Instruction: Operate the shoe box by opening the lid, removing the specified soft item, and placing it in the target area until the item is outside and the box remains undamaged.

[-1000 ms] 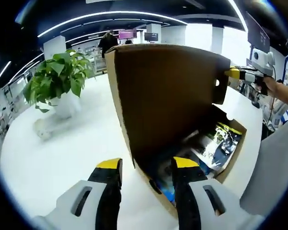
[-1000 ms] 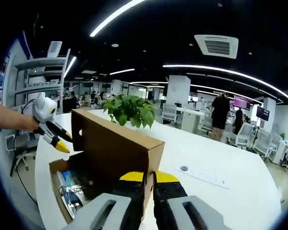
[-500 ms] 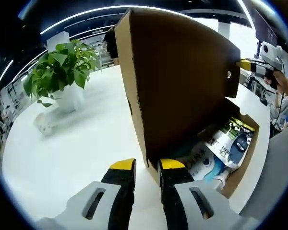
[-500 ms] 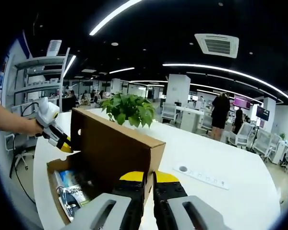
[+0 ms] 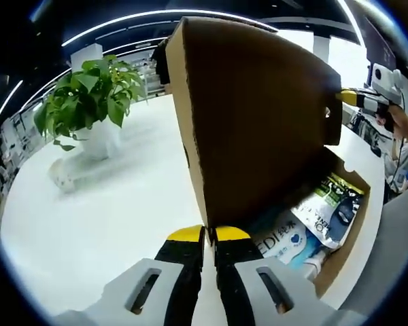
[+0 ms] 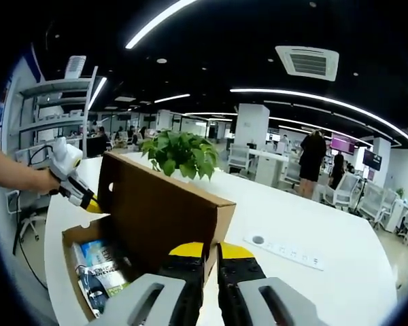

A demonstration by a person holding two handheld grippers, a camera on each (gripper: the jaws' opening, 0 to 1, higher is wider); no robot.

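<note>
Both grippers pinch the raised lid (image 5: 258, 115) of the shoe box (image 6: 75, 272). At the bottom centre of the left gripper view, the left gripper (image 5: 209, 236) has its yellow-tipped jaws closed on the lid's near edge. At the bottom centre of the right gripper view, the right gripper (image 6: 211, 251) grips the lid's other end, jaws nearly together.

Each gripper also enters the other's view, held by a hand: the right one at the upper right of the left gripper view, the left one at the left of the right gripper view, both tips at the lid's corners.

Centre and right in the left gripper view, the lid stands nearly upright; printed soft packets (image 5: 326, 214) lie inside the box. A potted plant (image 5: 88, 102) stands upper left on the white table (image 5: 109, 204). The right gripper view adds a table socket strip (image 6: 285, 250) and people standing among desks behind.
</note>
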